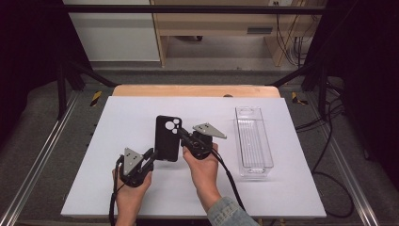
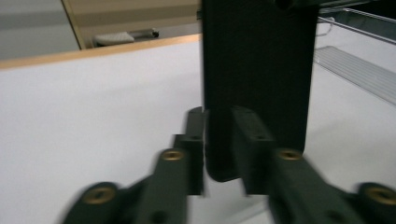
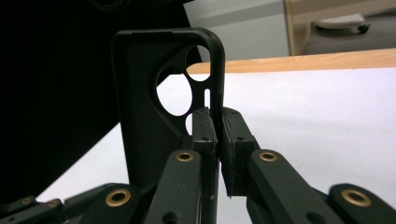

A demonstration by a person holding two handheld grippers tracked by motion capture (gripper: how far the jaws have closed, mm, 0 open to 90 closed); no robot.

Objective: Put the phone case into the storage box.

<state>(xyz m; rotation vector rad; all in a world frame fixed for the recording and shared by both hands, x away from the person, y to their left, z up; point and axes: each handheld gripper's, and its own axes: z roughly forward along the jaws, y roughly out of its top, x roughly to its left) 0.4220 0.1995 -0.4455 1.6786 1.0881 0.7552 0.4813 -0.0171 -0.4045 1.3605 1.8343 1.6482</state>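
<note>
A black phone case point(image 1: 167, 139) with round camera cut-outs is held upright over the white mat point(image 1: 127, 117). My right gripper point(image 1: 181, 135) is shut on its right side edge just below the cut-outs; in the right gripper view the pads point(image 3: 205, 128) pinch the case's thin rim point(image 3: 215, 70). My left gripper point(image 1: 153, 158) is at the case's lower left corner. In the left gripper view that corner point(image 2: 219, 163) stands between the jaws of the left gripper point(image 2: 219, 140), which are slightly parted and not pressing on it.
A clear empty plastic bin point(image 1: 241, 141) lies lengthwise on the right part of the mat, also seen in the left gripper view point(image 2: 359, 70). The mat's wooden far edge point(image 1: 195, 90) and a metal frame rail bound the table.
</note>
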